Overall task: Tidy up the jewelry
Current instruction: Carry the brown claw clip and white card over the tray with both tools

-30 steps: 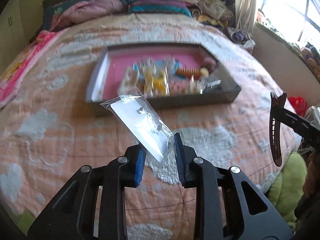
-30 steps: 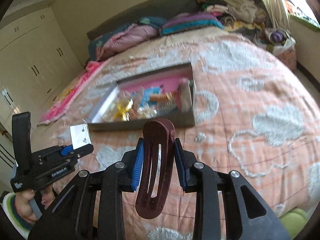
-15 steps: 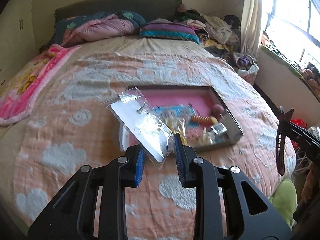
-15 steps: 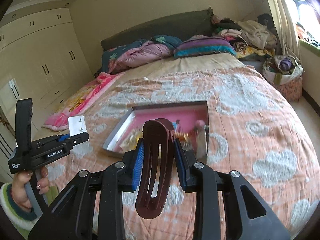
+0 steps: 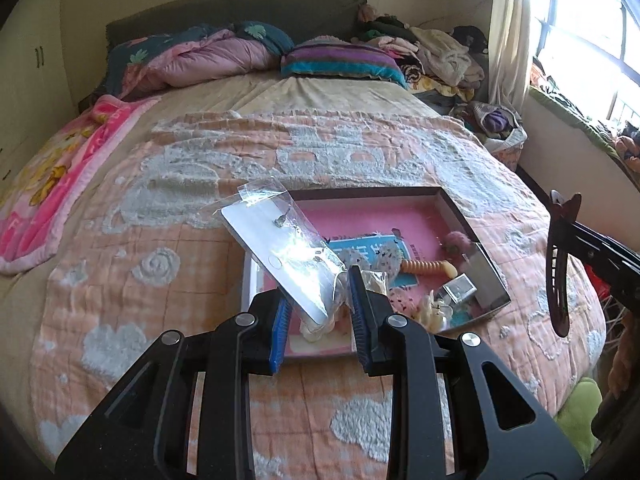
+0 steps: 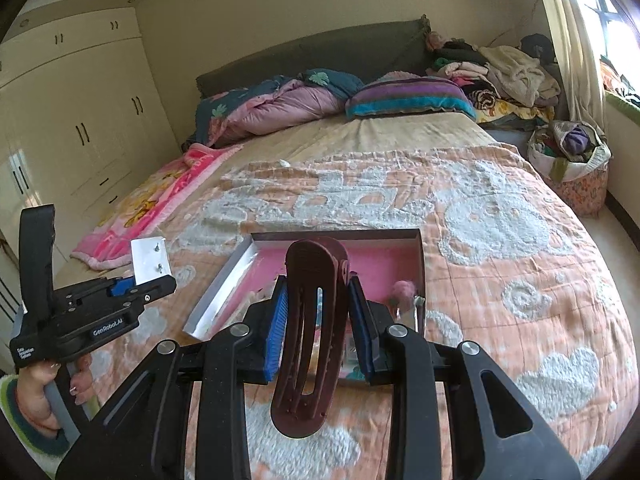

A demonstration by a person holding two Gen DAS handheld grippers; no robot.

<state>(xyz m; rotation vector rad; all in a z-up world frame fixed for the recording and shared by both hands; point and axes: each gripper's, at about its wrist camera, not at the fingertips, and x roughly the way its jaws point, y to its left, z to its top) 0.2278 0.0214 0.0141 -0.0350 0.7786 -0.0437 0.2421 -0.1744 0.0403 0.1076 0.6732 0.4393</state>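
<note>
An earring card [image 5: 286, 256] in a clear sleeve is being clamped by the left gripper [image 5: 318, 322], its long axis slanting toward the upper left of the frame. A maroon hair clip [image 6: 314, 332] is being pinched by the right gripper [image 6: 320, 330], its length running up and down. The tray [image 5: 460, 216] with its pink lining is lying on the bedspread [image 5: 160, 264] just beyond and below both loads, slightly right of the left gripper, so it is judged nearer. "GenRobot.AI" is being read on the left gripper's body; the blue card in the tray is too blurred.
</note>
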